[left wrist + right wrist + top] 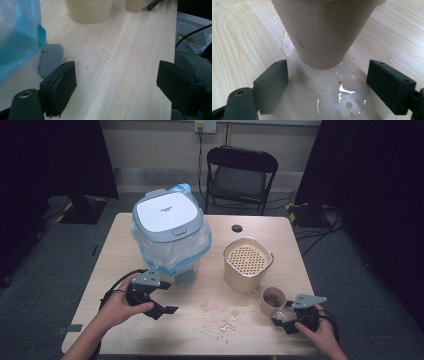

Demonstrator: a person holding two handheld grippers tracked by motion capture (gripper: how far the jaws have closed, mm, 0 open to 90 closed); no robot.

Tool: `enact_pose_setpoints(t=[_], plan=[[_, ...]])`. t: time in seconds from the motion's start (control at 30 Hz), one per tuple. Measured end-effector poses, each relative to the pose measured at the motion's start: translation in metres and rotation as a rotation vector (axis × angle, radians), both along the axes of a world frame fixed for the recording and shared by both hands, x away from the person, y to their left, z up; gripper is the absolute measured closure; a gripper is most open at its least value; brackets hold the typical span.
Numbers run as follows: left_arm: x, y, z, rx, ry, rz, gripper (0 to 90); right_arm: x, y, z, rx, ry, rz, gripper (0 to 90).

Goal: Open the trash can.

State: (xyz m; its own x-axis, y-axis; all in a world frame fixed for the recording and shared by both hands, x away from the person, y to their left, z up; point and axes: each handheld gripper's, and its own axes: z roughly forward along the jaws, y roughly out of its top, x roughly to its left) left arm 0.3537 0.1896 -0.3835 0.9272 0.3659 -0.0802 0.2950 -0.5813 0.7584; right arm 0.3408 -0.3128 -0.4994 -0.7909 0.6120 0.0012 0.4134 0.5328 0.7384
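1. Your table [125, 270] is a light wood-grain top, set on grey carpeted floor [55, 255] in a dim room.
2. Beyond the far edge stands a black folding chair [241, 175] against a pale wall with a socket [205, 126]; dark curtains [380, 185] close in both sides.
3. A round cable hole [237, 228] sits in the tabletop near the far edge.
4. Spilled liquid [222, 317] glistens on the wood in front of you, between your two hands; in the right gripper view the puddle [342, 91] lies just short of the cup's base.
5. A lidded bin [169, 215], white on top and lined with a blue-edged plastic bag [170, 247], stands on the left half of the table; its grey pedal [50, 58] shows in the left gripper view.
6. A cream container with a perforated insert [247, 260] stands right of centre.
7. The paper cup [273, 300] stands upright just beside that container, near the right edge, with brownish liquid inside.
8. Your left gripper [165, 310] is off the table by the bin, jaws apart and empty.
9. Your right gripper [281, 319] points at the cup [322, 32]; its jaws stand open, short of the cup and clear of it.
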Motion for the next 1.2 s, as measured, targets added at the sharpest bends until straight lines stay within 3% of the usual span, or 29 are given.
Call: enact_pose_setpoints(t=[0.27, 0.33, 1.2], plan=[[0.007, -0.005, 0.031, -0.028, -0.013, 0.002, 16.0, 0.000, 0.000, 0.000, 0.000, -0.001, -0.003, 17.1], [0.009, -0.007, 0.037, -0.014, -0.021, -0.001, 16.1, 0.000, 0.000, 0.000, 0.001, -0.001, -0.004, 17.1], [0.028, -0.024, 0.090, -0.002, -0.051, 0.012, 16.6, -0.002, 0.000, 0.000, -0.003, -0.002, -0.011, 17.1]])
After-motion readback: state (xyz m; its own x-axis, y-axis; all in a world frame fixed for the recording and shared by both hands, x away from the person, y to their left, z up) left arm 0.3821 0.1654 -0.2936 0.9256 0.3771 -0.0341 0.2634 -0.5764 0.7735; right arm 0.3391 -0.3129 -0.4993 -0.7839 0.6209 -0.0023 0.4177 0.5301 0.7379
